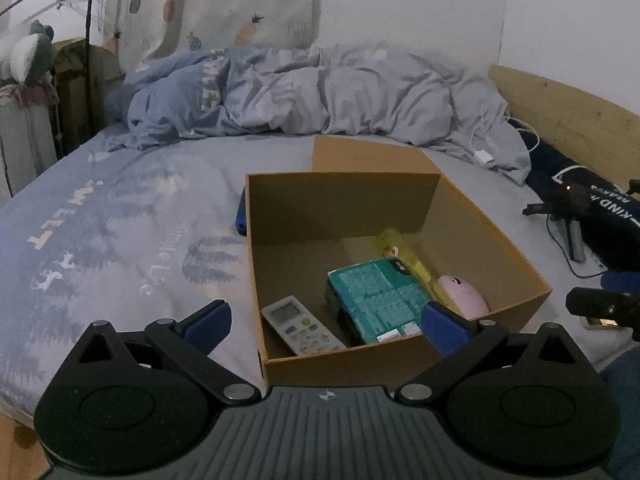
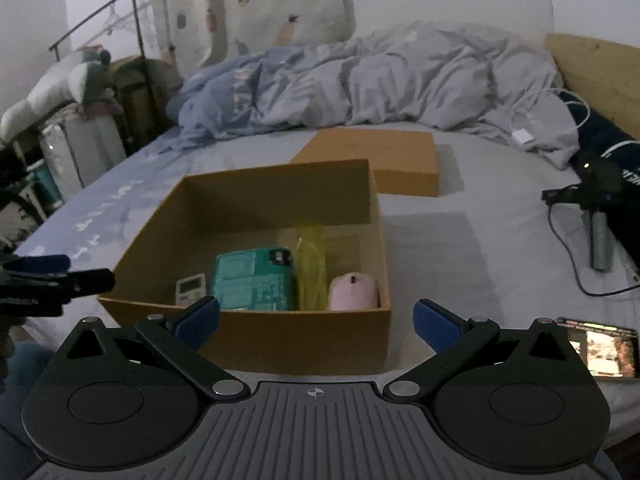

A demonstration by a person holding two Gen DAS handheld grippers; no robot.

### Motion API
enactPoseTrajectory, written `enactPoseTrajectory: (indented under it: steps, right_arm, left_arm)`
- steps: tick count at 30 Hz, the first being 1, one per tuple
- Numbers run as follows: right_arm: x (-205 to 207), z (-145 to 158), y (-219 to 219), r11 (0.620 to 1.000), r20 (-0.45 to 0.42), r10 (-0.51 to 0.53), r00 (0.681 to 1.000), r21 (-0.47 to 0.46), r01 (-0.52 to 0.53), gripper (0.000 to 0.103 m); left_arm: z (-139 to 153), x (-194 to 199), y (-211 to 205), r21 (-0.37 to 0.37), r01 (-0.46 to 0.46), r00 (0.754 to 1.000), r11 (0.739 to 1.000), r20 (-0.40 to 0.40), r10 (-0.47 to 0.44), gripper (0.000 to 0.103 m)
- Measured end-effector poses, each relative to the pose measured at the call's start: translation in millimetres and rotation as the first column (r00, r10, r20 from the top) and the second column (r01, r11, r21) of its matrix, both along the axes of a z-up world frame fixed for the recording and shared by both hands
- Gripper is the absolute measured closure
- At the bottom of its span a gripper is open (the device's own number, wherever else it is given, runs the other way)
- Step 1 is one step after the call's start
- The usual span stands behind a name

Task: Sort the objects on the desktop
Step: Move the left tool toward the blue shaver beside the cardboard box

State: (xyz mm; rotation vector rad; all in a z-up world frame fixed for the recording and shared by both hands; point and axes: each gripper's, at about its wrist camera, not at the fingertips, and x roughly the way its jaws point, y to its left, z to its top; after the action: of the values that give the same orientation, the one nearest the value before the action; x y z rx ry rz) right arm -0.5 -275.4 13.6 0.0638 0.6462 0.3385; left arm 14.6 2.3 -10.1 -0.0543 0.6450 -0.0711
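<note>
An open brown cardboard box [image 1: 520, 264] [image 2: 168, 208] stands on the bed. Inside lie a white remote control [image 1: 302, 326] [image 2: 190, 288], a teal packet [image 1: 376, 300] [image 2: 254, 282], a yellow packet [image 1: 404, 252] [image 2: 312, 268] and a pink mouse [image 1: 464, 296] [image 2: 354, 290]. My left gripper [image 1: 326, 326] is open and empty, just in front of the box's near wall. My right gripper [image 2: 316, 320] is open and empty, also at the near wall. The left gripper also shows at the left edge of the right wrist view [image 2: 52, 280].
The box lid [image 2: 384, 160] [image 1: 368, 154] lies behind the box. A blue object [image 1: 240, 216] lies against the box's left side. A lit phone [image 2: 600, 346] lies at the right. A crumpled duvet [image 1: 320, 92], cables and a dark bag [image 1: 576, 184] are at the back and right.
</note>
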Motion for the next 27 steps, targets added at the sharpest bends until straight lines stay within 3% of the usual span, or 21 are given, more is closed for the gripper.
enactPoseTrajectory:
  steps: [12,20,27]
  right_arm:
    - [18.3,-8.1,-2.7,0.999,-0.039,0.024,0.999,0.049,-0.022,0.0]
    - [39.9,-13.2,9.2,0.98,-0.13,0.012,0.991,0.2,0.014,0.0]
    - [78.5,10.1,35.9,0.973,-0.126,0.053,0.991,0.23,-0.023,0.0]
  left_arm:
    - [-3.2,2.7,1.9,-0.006,0.043,0.999,0.999,0.008,-0.043,0.0]
    - [3.8,11.8,10.0,-0.082,0.071,0.997,0.994,0.045,-0.068,0.0]
    - [14.0,37.7,25.1,-0.09,0.029,0.999,0.996,0.032,-0.027,0.0]
